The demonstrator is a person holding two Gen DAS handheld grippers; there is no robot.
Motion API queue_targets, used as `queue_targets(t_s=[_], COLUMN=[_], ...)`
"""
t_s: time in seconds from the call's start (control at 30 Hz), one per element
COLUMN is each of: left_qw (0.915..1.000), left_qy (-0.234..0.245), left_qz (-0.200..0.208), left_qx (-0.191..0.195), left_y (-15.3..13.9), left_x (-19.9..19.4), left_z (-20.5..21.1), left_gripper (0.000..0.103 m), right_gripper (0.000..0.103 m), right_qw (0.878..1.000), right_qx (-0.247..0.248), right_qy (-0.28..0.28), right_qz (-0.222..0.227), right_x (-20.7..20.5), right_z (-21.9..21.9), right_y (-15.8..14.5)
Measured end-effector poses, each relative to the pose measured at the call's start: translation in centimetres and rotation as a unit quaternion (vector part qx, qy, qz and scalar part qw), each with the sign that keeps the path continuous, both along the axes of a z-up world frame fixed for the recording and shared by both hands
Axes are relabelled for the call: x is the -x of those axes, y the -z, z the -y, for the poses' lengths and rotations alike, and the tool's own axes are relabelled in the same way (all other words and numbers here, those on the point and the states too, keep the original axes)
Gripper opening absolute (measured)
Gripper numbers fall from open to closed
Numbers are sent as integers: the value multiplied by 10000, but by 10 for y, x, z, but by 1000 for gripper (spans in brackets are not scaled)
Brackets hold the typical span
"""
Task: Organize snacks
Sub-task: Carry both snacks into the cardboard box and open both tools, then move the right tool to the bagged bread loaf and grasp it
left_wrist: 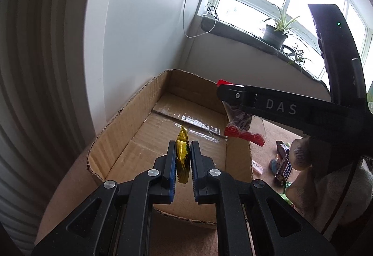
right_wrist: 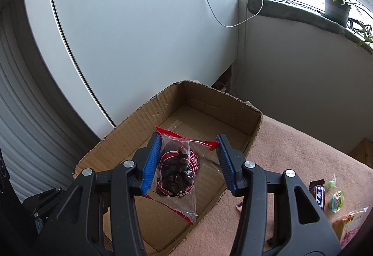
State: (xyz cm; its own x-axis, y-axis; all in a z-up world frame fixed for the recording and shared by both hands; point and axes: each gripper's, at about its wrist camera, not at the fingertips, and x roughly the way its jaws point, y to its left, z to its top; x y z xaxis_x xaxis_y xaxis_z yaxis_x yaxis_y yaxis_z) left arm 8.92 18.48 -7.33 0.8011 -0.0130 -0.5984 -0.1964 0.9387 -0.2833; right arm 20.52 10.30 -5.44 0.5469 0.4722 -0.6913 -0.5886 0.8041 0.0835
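- Box [right_wrist: 209, 104] open-topped, its floor bare below my tongs.
- Left tongs [left_wrist: 183, 162] clamp a crinkled gold wrapper [left_wrist: 182, 153].
- Right tongs [right_wrist: 188, 160], part-open, hold a clear red-edged bag [right_wrist: 179, 167] over the box.

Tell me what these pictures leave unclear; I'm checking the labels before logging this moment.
- Gold foil snack, left wrist view: label hidden by the left gripper.
- Clear red-edged packet, right wrist view: print creased, unreadable.
- Cardboard box: near floor hidden behind both grippers.
- Wrapped snacks beside it: cut off, too small.

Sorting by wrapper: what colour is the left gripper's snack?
Gold foil wrapper, clearest in the left wrist view.
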Motion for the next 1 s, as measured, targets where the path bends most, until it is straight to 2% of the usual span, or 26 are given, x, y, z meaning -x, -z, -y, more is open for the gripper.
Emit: queue_targets(t_s=[0.03,0.1,0.13,0.17,0.23,0.6,0.9,1.0], left_qw=[10000,10000,10000,10000,10000,10000,9998,9996], left_qy=[-6,-18,-41,-52,-71,-79,143,272], left_qz=[-14,-20,-22,-18,8,27,107,114], left_qx=[9,37,53,66,34,-22,-65,-10], left_y=[0,0,0,-1,-3,-11,-23,-24], left_x=[0,0,0,0,2,10,16,16], left_z=[-1,-3,-3,-4,-4,5,34,47], left_gripper=[10,11,14,25,29,29,30,50], right_gripper=[53,74,79,84,84,84,84,84], right_qw=[10000,10000,9999,9998,9997,9988,9974,9960], right_qx=[3,-37,-74,-97,-119,-303,-364,-403], right_qy=[9,37,60,91,132,328,542,735], right_qz=[-2,25,70,119,155,199,309,297], right_x=[0,1,2,4,5,12,34,40], right_z=[-1,0,1,3,8,48,111,143], right_y=[1,-1,-2,-4,-8,-24,-33,-33])
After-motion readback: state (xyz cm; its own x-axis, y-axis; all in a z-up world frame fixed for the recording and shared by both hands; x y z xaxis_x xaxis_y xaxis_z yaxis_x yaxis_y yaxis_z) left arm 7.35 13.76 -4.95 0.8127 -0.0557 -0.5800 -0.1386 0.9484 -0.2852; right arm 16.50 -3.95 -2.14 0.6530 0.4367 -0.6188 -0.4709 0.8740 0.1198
